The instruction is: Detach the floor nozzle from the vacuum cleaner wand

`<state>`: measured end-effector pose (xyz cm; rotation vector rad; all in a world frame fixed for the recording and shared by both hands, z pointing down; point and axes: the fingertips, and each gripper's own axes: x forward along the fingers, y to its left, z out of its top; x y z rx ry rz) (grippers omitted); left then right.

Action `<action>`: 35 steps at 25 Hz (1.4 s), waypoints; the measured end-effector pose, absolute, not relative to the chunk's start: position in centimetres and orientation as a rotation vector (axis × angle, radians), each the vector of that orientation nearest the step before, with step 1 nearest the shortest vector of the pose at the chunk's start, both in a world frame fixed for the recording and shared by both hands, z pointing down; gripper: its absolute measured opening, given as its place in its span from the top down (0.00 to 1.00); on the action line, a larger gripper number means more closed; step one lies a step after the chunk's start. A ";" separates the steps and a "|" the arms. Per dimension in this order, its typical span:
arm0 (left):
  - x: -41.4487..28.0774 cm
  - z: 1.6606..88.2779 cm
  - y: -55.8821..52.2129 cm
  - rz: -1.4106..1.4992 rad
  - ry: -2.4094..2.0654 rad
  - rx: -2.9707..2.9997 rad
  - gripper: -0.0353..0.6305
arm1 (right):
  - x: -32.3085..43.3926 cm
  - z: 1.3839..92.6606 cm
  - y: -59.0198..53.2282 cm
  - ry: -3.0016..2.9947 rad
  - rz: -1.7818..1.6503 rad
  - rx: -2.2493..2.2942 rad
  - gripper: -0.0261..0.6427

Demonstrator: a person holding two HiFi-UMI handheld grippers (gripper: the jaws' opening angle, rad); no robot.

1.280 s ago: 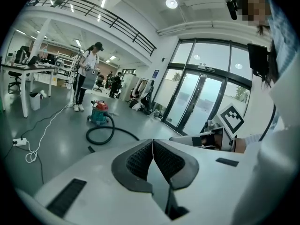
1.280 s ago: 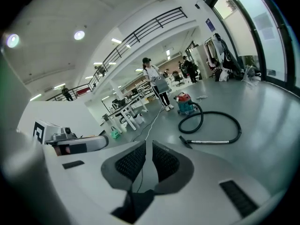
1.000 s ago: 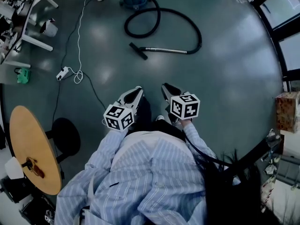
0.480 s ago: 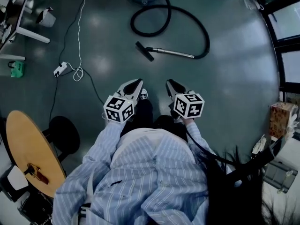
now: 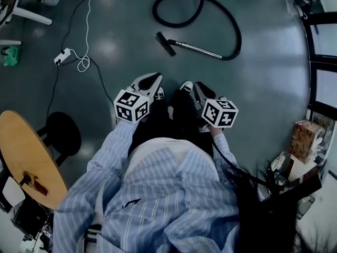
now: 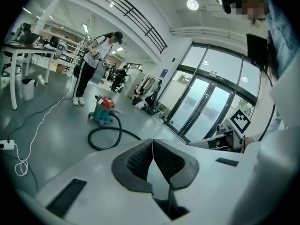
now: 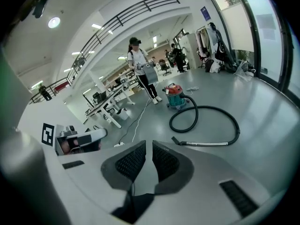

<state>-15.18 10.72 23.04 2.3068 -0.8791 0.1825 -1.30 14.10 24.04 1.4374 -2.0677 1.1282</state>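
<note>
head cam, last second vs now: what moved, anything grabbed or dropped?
The person is walking: a shoe has swung out between the left tool and right tool, which travelled along. Nozzle and wand sit higher in the head view; the canister has nearly left its top edge. Nothing grabbed or released. Same: both tools shut and empty, nozzle on the wand, lying on the floor.

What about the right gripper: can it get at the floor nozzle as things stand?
Probably not yet: the floor nozzle lies well ahead of the right gripper, out of arm's reach. Only bare floor lies between, so stepping closer should do it.
</note>
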 end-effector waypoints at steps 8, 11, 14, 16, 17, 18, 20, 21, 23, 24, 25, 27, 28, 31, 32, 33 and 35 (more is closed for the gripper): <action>-14.5 25.2 8.7 0.183 -0.902 2.210 0.93 | -1.6 25.7 9.5 -2.095 1.143 1.337 0.89; -13.6 25.8 6.9 0.141 -0.918 2.138 0.93 | -0.4 26.1 6.9 -2.114 1.111 1.304 0.89; -11.6 26.5 4.6 0.154 -0.905 2.122 0.93 | 1.4 26.7 4.1 -2.132 1.048 1.255 0.89; -9.9 27.4 2.7 0.184 -0.887 2.137 0.93 | 2.5 27.6 2.2 -2.147 0.985 1.204 0.89; -9.1 27.9 1.7 0.199 -0.885 2.139 0.93 | 3.0 28.1 1.3 -2.153 0.958 1.179 0.89; -8.3 28.5 0.5 0.212 -0.890 2.135 0.93 | 3.6 28.6 0.4 -2.158 0.941 1.158 0.89; -6.8 29.5 -1.7 0.238 -0.913 2.131 0.93 | 4.7 30.0 -1.4 -2.165 0.942 1.125 0.89; -6.0 30.0 -2.8 0.252 -0.931 2.139 0.93 | 5.3 30.8 -2.2 -2.168 0.952 1.113 0.89; -4.4 31.4 -4.9 0.292 -0.969 2.157 0.93 | 6.8 32.4 -4.0 -2.174 0.975 1.092 0.89; -3.6 32.3 -5.8 0.316 -0.982 2.158 0.93 | 7.5 33.2 -4.8 -2.177 0.984 1.080 0.89; -2.9 33.4 -6.7 0.344 -0.988 2.150 0.93 | 8.1 34.1 -5.7 -2.179 0.990 1.068 0.89; -1.9 35.9 -7.8 0.417 -0.975 2.122 0.93 | 9.0 36.0 -7.5 -2.180 0.990 1.049 0.89; -1.6 37.2 -8.1 0.463 -0.955 2.111 0.93 | 9.2 36.9 -8.2 -2.176 0.984 1.042 0.89; -0.9 40.8 -8.6 0.592 -0.879 2.105 0.93 | 10.2 39.8 -10.2 -2.152 0.944 1.028 0.89; -0.9 42.0 -8.8 0.621 -0.857 2.105 0.93 | 10.5 40.8 -10.7 -2.140 0.934 1.025 0.89; -0.9 43.1 -9.0 0.643 -0.838 2.099 0.93 | 10.8 42.0 -11.0 -2.128 0.928 1.021 0.89; -1.4 45.6 -9.6 0.670 -0.821 2.071 0.93 | 11.2 44.6 -11.3 -2.110 0.931 1.017 0.89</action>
